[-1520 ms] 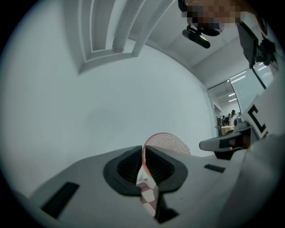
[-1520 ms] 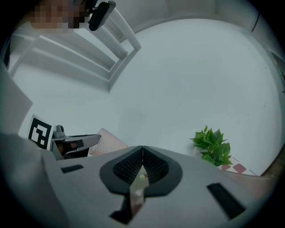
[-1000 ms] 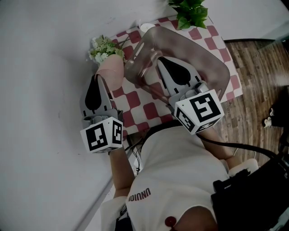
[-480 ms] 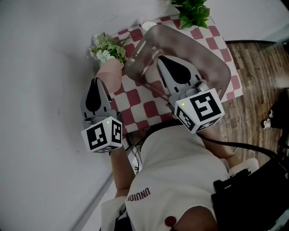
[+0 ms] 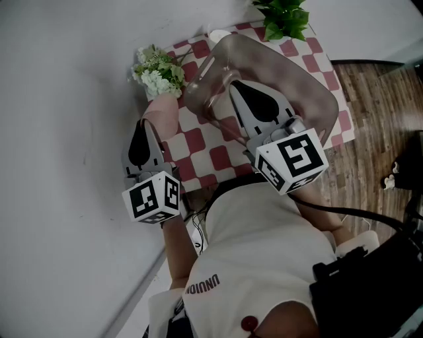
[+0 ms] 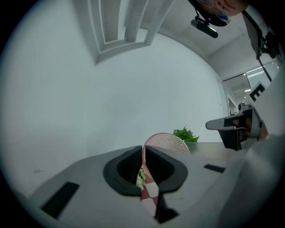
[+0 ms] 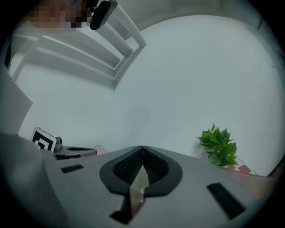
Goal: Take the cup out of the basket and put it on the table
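Checkered table (image 5: 198, 142), left fingers (image 6: 124, 171) pinching cup (image 6: 169, 142) wall, right fingers (image 7: 127, 168) clamping basket (image 5: 304, 92) rim

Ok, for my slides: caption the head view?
Left gripper holds the pink cup by its rim outside the basket, which the right gripper grips on the checked table.

A red-and-white checked cloth (image 5: 198, 140) has white flowers (image 5: 158, 71) at its left edge and a green plant (image 5: 285, 18) at its far end. Between them sits a small white thing (image 5: 218, 36), perhaps a dish. Wood floor (image 5: 377, 112) lies to the right.
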`<action>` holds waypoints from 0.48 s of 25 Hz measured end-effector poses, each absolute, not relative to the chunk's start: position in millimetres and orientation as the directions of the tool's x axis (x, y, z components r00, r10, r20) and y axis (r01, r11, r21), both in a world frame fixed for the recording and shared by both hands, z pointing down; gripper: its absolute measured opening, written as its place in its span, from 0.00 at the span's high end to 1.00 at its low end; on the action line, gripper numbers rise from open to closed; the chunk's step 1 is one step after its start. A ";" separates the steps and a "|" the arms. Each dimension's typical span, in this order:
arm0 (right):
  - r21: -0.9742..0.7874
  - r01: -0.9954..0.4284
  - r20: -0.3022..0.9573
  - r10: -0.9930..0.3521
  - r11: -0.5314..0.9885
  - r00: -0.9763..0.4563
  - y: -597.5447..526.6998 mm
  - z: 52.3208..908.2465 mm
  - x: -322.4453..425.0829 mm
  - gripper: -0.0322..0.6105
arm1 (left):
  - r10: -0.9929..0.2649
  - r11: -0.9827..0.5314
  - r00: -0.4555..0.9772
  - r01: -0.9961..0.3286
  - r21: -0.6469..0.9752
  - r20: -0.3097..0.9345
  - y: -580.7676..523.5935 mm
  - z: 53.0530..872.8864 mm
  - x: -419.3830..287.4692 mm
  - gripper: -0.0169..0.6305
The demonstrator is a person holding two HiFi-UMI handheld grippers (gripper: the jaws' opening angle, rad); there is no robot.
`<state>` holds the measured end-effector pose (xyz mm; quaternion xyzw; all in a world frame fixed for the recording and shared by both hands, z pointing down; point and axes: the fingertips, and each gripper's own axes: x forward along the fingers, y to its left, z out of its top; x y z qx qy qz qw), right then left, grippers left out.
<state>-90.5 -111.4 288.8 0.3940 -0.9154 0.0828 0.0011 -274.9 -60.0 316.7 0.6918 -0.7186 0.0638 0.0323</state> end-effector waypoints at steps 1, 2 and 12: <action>-0.151 -0.722 0.068 -0.721 0.676 -0.689 -111.4 288.9 -90.6 0.92 | -0.989 0.037 -0.043 -0.998 -0.046 0.139 -59.1 318.4 -275.7 0.92; -0.154 -0.723 0.069 -0.723 0.673 -0.687 -111.3 289.2 -90.4 0.92 | -0.989 0.040 -0.046 -0.998 -0.045 0.143 -58.2 320.0 -276.6 0.92; -0.162 -0.719 0.074 -0.718 0.676 -0.692 -108.8 290.0 -92.7 0.92 | -0.979 0.053 -0.059 -0.998 -0.039 0.196 -50.9 338.1 -278.7 0.92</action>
